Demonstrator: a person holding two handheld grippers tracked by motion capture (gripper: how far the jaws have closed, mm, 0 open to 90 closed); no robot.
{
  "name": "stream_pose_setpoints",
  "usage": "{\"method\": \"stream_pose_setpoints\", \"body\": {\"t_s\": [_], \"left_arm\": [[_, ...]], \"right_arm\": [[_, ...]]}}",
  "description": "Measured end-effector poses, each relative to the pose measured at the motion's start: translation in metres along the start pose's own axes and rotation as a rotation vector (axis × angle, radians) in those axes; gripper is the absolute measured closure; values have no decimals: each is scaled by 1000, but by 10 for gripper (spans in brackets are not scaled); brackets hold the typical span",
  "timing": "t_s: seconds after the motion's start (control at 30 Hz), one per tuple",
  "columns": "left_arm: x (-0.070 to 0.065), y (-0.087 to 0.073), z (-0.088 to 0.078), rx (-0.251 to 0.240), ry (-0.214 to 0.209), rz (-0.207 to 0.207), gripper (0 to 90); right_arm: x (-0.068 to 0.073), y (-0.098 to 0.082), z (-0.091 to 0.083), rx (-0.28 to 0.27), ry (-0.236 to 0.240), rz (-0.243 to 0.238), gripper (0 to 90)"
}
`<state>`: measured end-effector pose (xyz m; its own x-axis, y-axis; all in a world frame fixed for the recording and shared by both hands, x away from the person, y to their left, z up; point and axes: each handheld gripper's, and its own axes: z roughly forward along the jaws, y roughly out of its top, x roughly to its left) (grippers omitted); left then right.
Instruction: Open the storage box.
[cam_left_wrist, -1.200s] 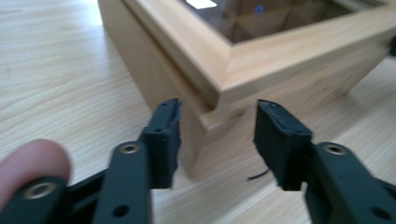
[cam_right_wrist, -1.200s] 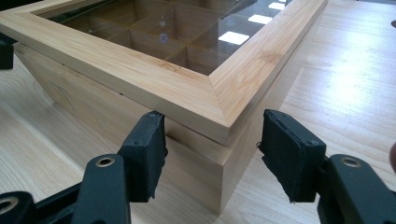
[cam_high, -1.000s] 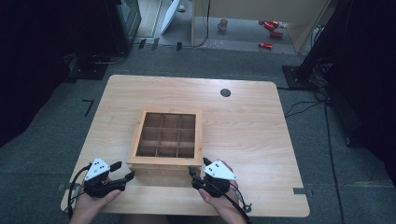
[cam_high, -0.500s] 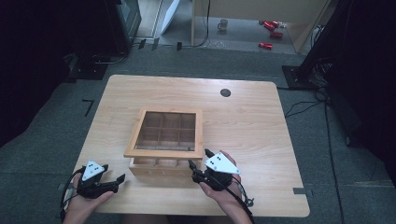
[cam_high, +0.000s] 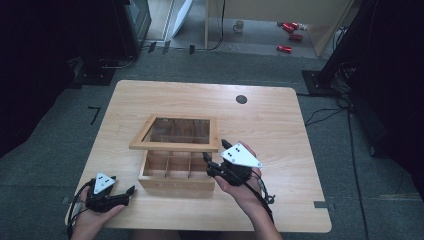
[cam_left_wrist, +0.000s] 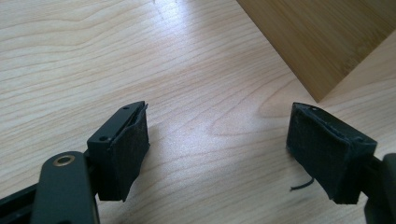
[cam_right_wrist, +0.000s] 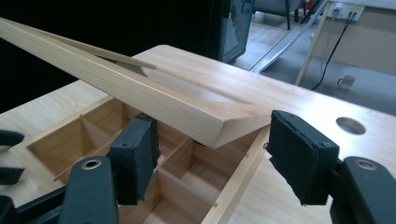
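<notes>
Box lid (cam_high: 176, 133) now raised by right gripper (cam_high: 214, 162); left gripper (cam_high: 131, 192) withdrawn, opened.

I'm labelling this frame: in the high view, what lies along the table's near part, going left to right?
left gripper → wooden box with its glass lid raised → right gripper at the lid's near right corner.

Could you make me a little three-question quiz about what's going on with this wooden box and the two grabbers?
1. True or false: the lid of the wooden box is raised at its near edge.
2. Which gripper is at the lid's near corner? A) left gripper B) right gripper
3. What lies between the left gripper's jaws?

Key:
1. True; the open compartments show beneath it.
2. B; in the right gripper view, the lid's corner sits between the pads, which seem not to press on it.
3. Nothing but bare table; the jaws stand wide apart.
</notes>
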<state>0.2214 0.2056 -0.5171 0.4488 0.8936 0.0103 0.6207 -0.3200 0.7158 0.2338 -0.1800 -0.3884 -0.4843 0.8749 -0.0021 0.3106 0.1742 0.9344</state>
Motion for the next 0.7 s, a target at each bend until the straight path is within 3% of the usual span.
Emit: {"method": "stream_pose_setpoints", "body": {"t_s": [0.37, 0.63, 0.7], "left_arm": [[0, 0, 0, -4, 6, -8, 233], [1, 0, 0, -5, 3, -12, 235], [1, 0, 0, -7, 1, -14, 236]], "right_arm": [[-16, 28, 16, -36, 12, 2, 349], [-24, 38, 31, -43, -3, -26, 355], [-26, 39, 35, -51, 13, -20, 357]]}}
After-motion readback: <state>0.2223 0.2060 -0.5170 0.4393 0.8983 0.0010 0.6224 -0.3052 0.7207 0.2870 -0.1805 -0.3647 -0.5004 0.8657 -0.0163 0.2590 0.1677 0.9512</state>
